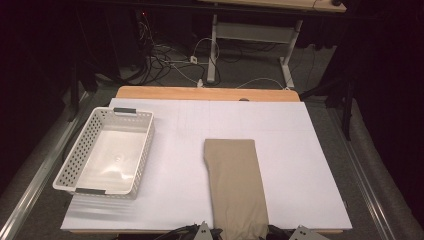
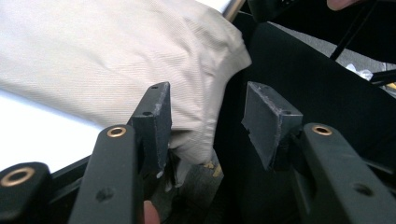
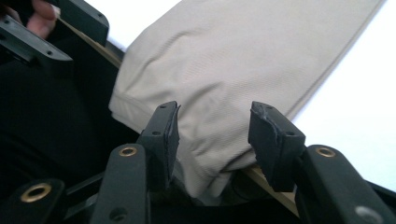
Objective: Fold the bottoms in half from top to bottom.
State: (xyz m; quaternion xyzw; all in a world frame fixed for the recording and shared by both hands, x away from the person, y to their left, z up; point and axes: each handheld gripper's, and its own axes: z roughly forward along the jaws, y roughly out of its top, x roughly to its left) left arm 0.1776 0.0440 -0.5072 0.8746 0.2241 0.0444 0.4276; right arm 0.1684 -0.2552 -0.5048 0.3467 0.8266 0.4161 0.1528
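Standing by the near edge, both grippers flanked the hanging end of a folded pair of beige trousers (image 1: pixel 235 187) that lay lengthwise on the white board (image 1: pixel 300 150), right of centre, with the near end drooping over the table's lip. In the left gripper view the left gripper (image 2: pixel 210 128) had its jaws parted to a middling width; one pad (image 2: pixel 156 126) lay against the cloth's corner, the other (image 2: pixel 266 123) stood free over dark space, so nothing was pinched. The right gripper (image 3: pixel 215 135) was likewise half open, its pads either side of a bulge of fabric; I could not tell for certain whether they touched it, but they did not squeeze it.

My reading was that the garment had been folded and laid down, and the grip on its near end was loose. A next move would call for fresh holds on the near corners, either for another fold or to carry it.

At the left of the table a white perforated basket (image 1: pixel 145 150) with grey handles sat with nothing in it, well apart from the trousers.
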